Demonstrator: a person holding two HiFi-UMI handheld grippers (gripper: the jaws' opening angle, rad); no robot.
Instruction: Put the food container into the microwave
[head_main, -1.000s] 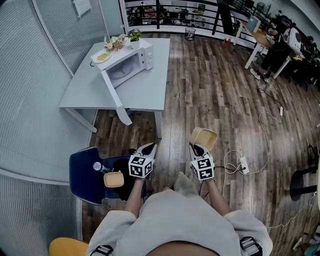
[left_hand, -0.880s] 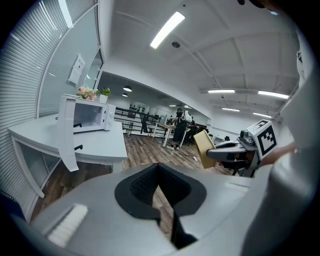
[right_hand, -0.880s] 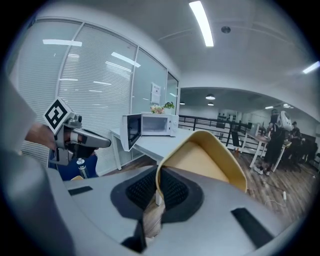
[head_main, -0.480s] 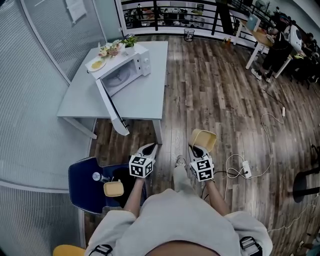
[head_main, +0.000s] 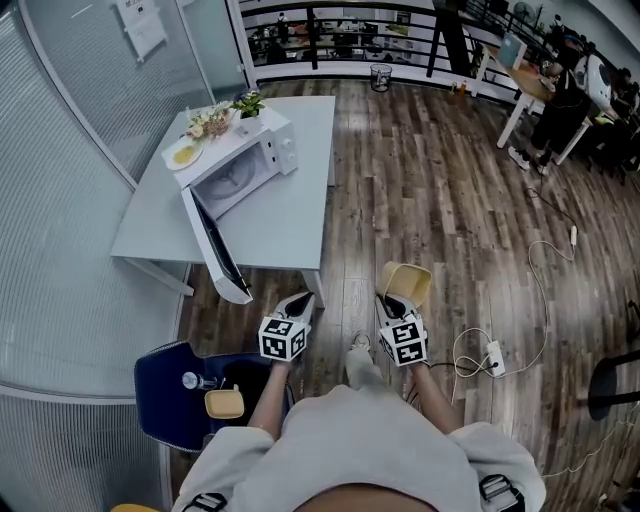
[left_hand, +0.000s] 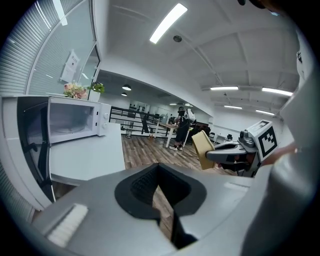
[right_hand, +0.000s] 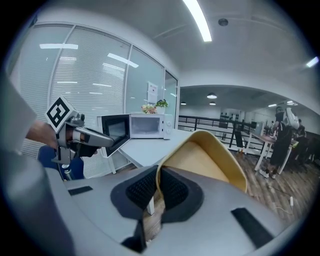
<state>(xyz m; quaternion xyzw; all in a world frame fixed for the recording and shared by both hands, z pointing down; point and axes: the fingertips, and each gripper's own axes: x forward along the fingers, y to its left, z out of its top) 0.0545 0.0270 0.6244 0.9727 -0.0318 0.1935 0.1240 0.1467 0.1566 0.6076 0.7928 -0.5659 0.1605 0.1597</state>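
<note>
Now right tool (head_main: 392, 298) grips food container (head_main: 410, 279) rim, mouth tipped toward person, long axis crosswise; left tool (head_main: 302, 298) closed.

Yellow food container (right_hand: 207, 161) clamped by right gripper (right_hand: 154, 192) (microwave (right_hand: 145, 126) open).

Head view looks steeply down; both gripper views face the open microwave (head_main: 262, 150).
</note>
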